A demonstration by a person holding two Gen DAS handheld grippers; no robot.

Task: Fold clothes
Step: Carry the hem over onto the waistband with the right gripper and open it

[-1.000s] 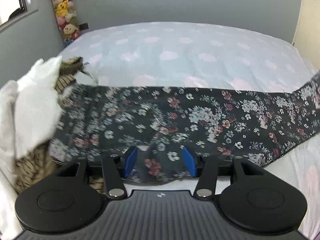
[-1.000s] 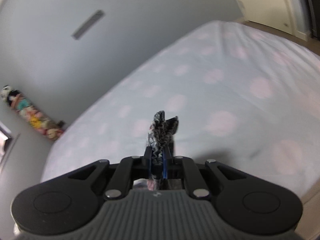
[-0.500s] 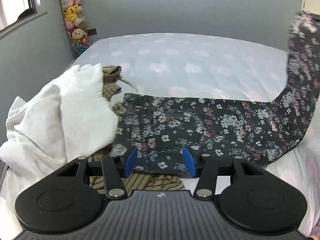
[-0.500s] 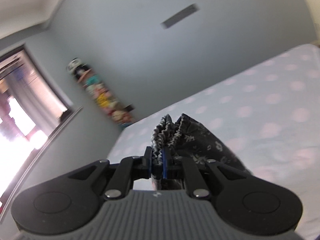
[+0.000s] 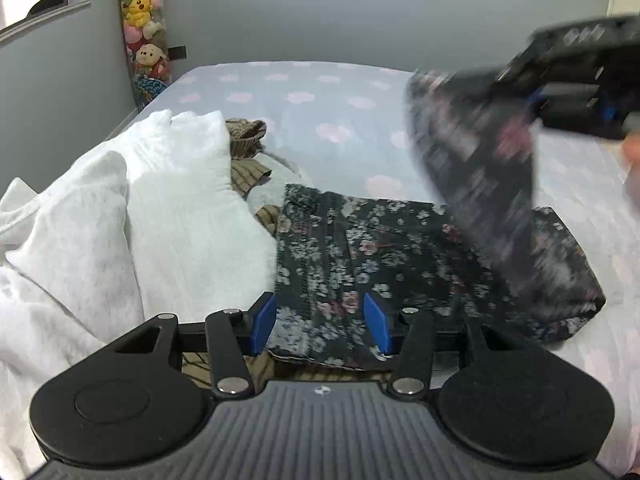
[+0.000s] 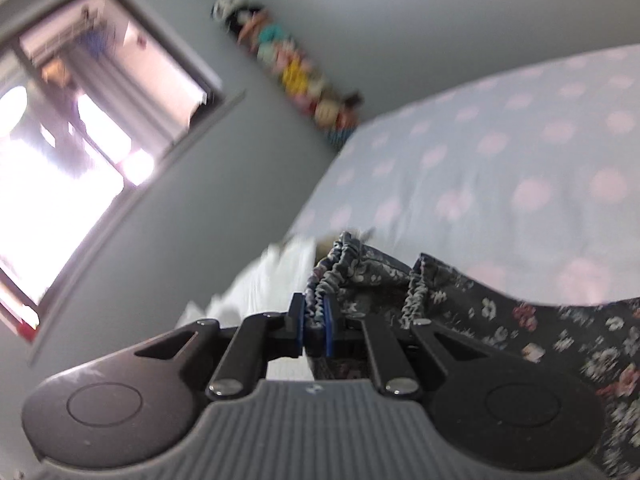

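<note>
Dark floral trousers (image 5: 360,252) lie on the bed in the left wrist view, waist end toward me. My left gripper (image 5: 320,326) is open, its blue pads on either side of the waist end, just above it. My right gripper (image 6: 314,330) is shut on the gathered elastic cuff of the floral trousers (image 6: 520,320) and holds that end up in the air. In the left wrist view the right gripper (image 5: 580,92) is at the upper right, blurred, with the lifted leg hanging from it over the lower part.
A heap of white cloth (image 5: 140,220) and a brown striped garment (image 5: 244,148) lie left of the trousers. The bed (image 5: 320,96) has a pale blue sheet with pink spots. A column of plush toys (image 5: 144,28) hangs in the wall corner. A window (image 6: 80,140) is at left.
The right gripper has carried the trouser leg up and back over toward the left, doubling the garment. The left gripper has drawn back and risen a little, staying open.
</note>
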